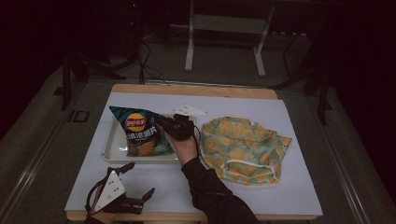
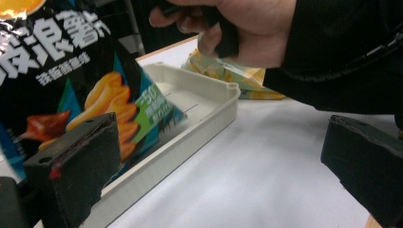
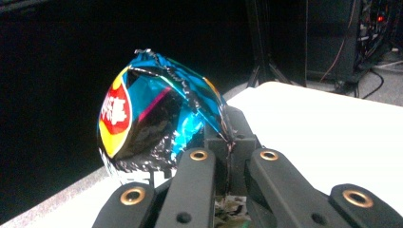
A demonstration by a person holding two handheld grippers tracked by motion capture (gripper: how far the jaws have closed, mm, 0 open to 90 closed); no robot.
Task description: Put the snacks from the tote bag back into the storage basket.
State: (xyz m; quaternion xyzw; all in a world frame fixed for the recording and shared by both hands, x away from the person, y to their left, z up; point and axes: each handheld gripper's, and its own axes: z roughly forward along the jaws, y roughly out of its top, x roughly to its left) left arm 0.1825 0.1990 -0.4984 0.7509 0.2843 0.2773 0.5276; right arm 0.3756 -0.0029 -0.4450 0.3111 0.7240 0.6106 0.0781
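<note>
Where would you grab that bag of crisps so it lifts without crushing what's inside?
By the flat crimped seam at an edge of the crisp bag, coming in from its right side over the tray. The seam is thin and stiff, the middle puffy. The right gripper is shut on exactly that edge.

Room dim; the light falls mainly on the white tabletop (image 1: 280,140) at centre frame, its wooden edge (image 1: 196,89) showing along the far side. Grey carpeted floor (image 1: 224,60) surrounds the table, and a pale metal stand (image 1: 224,32) with two legs sits at upper centre, with black cables (image 1: 144,65) trailing on the floor at upper left. Upper corners and both side edges of the frame fall to near black, dark frame legs (image 1: 67,79) just discernible at left and right.
</note>
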